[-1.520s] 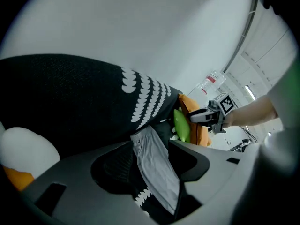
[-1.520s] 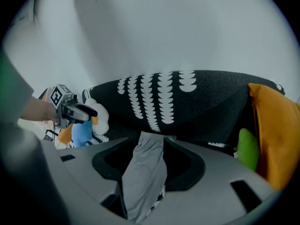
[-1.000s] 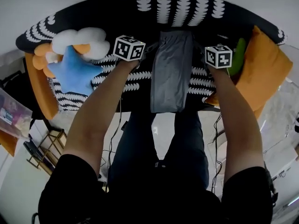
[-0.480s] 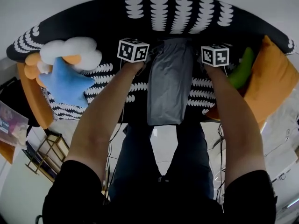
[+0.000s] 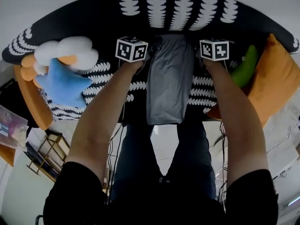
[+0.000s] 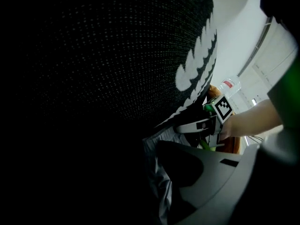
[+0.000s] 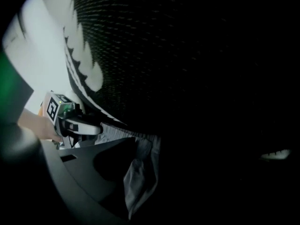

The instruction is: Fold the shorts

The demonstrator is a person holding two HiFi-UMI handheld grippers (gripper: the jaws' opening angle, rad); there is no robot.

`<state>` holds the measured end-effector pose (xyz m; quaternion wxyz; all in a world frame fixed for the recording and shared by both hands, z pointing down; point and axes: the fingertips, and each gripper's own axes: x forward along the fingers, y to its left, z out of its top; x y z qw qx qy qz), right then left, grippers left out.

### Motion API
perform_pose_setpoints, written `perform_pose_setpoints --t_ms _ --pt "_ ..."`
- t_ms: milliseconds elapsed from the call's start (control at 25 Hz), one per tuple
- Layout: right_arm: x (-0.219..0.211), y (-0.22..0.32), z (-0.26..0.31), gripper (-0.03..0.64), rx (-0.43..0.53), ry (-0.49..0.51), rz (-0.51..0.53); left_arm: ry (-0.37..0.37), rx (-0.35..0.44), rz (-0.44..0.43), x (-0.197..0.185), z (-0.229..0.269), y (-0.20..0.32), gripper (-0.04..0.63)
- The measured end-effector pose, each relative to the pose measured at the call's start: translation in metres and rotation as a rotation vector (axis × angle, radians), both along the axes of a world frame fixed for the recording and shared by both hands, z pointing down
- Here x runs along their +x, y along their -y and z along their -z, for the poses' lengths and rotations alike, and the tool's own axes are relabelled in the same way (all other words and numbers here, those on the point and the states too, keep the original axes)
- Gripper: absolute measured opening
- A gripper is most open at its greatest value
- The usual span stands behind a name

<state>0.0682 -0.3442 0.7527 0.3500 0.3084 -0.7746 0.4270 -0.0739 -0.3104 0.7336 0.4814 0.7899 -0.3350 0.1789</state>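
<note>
Shorts (image 5: 168, 78) gripped at the far end

Left tool (image 6: 157, 186) and right tool (image 7: 140, 182) each clench a waistband corner at 12 o'clock. The grey strip runs 12-to-6 across the patterned surface (image 5: 178, 8), its free end nearest the person.

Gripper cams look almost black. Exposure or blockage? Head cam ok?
Left gripper view: black patterned cover fills the frame, underexposed; only the grey shorts at the jaws and the bright room at right read. Right gripper view: same, mirrored, bright strip at left. Head view: evenly lit, sharp, strong fisheye curving the cover's edge.
</note>
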Motion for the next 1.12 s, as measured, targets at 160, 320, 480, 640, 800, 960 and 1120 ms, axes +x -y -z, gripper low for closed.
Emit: perform_pose_setpoints --t_ms 160,320,480,640,800,960,1120 --pt "-0.013 -0.008 0.006 0.131 0.022 0.007 0.061 0.003 0.028 -0.026 -0.006 0.004 -0.007 0.109" --pt "-0.018 -0.011 0.019 0.090 0.058 0.025 0.113 0.016 0.071 -0.050 -0.006 0.015 -0.009 0.099" --pt "0.001 -0.017 0.042 0.077 0.096 0.052 0.135 0.035 0.138 -0.098 0.015 0.038 -0.012 0.092" --pt "0.007 -0.030 0.055 0.074 0.119 0.062 0.131 0.037 0.179 -0.137 0.020 0.053 -0.020 0.092" --pt "0.006 -0.052 0.067 0.071 0.129 0.060 0.113 0.030 0.197 -0.173 0.018 0.063 -0.039 0.091" --pt "0.009 -0.079 0.085 0.071 0.142 0.053 0.079 0.025 0.228 -0.232 0.020 0.078 -0.062 0.091" --pt "0.014 -0.110 0.102 0.071 0.150 0.045 0.047 0.042 0.293 -0.337 0.027 0.095 -0.098 0.091"
